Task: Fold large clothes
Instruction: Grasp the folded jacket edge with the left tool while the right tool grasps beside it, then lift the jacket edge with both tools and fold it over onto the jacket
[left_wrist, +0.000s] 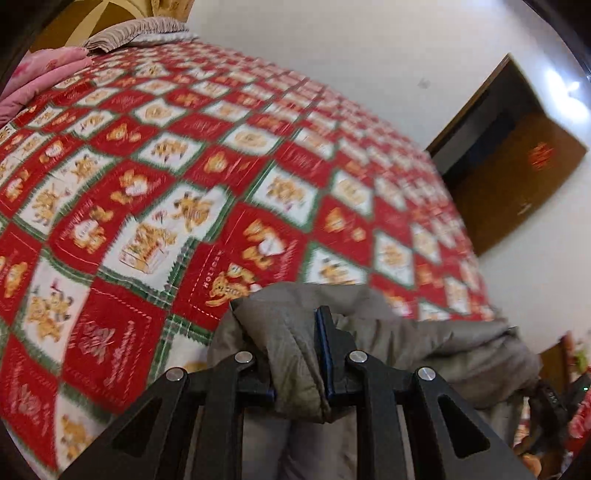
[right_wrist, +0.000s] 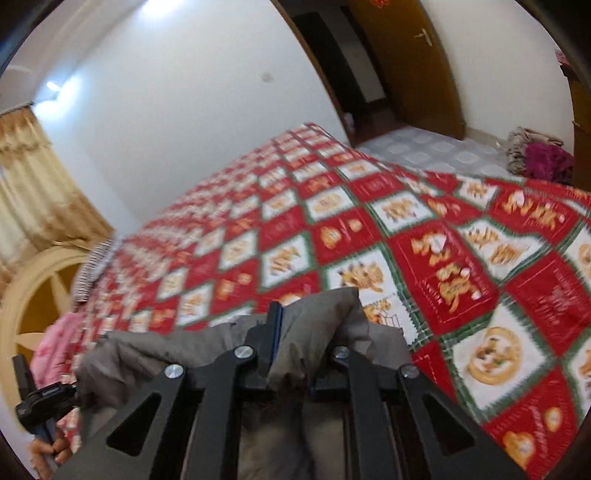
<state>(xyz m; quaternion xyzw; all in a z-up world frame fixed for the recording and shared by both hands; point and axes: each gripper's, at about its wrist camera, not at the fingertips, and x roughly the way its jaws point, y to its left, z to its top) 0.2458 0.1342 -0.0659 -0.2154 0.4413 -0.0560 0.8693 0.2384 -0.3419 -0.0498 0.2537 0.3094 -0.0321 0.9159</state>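
Observation:
A padded grey-brown garment (left_wrist: 424, 339) hangs between my two grippers above the bed. My left gripper (left_wrist: 295, 343) is shut on a bunched fold of it. The cloth covers its left finger. My right gripper (right_wrist: 306, 332) is shut on another fold of the same garment (right_wrist: 166, 350), and its right finger is hidden by cloth. The left gripper (right_wrist: 40, 402) shows at the lower left of the right wrist view. The bed (left_wrist: 221, 166) has a red, white and green patchwork quilt (right_wrist: 480, 295) with bear prints.
A pink blanket (left_wrist: 40, 77) and a striped pillow (left_wrist: 136, 33) lie at the head of the bed. A brown door (left_wrist: 517, 177) stands open beyond the bed. A pile of clothes (right_wrist: 535, 155) lies on the floor near the door. Curtains (right_wrist: 33, 192) hang at the left.

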